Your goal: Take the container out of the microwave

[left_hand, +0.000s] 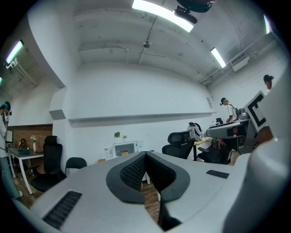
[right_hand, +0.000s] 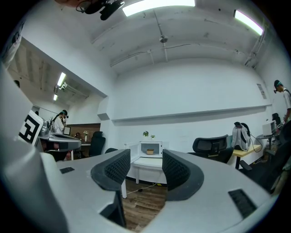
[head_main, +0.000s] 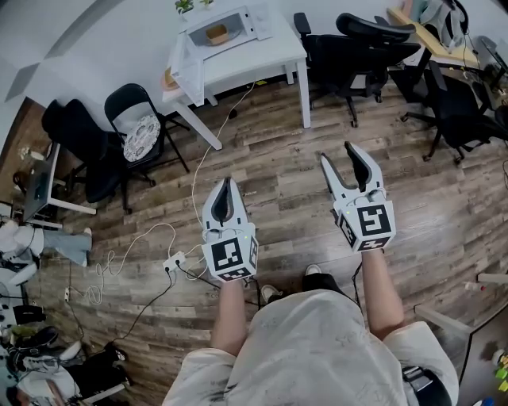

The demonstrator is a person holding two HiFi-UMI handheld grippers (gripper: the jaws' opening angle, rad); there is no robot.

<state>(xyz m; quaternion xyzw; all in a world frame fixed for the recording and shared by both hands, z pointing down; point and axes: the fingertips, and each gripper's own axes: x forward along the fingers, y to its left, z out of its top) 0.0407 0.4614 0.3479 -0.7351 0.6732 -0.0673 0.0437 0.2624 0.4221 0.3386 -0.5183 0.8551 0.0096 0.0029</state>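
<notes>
The container [head_main: 217, 33] is sitting inside the microwave [head_main: 230, 24], well ahead of both grippers and almost straight in line with the right hand-held gripper [head_main: 336, 152]. It is showing as a low tan thing, wider than tall. Its long axis is running side to side across the oven's mouth (it is too small to tell more of its shape). The microwave's open mouth is facing back towards the grippers. Its door [head_main: 184, 63] is standing swung out, ahead and left of the left hand-held gripper [head_main: 228, 184].

The right hand-held gripper is pointing level with its jaws spread wide and only open air between them. The left hand-held gripper is also pointing level, with its jaws pressed together and holding nothing.

A white tabletop [head_main: 270, 55] is carrying the microwave, and small green plants [head_main: 184, 5] are standing on the oven's top. A wood-plank floor [head_main: 278, 158] is lying under both grippers. A black folding chair [head_main: 141, 127] with a patterned cushion is standing ahead and left of the left gripper. Black office chairs [head_main: 357, 40] are standing ahead of the right one. A white cable [head_main: 206, 151] is trailing from the tabletop across the floor to a power strip [head_main: 175, 260] just left of the left gripper. A plain white wall [right_hand: 182, 100] is rising behind the microwave.
</notes>
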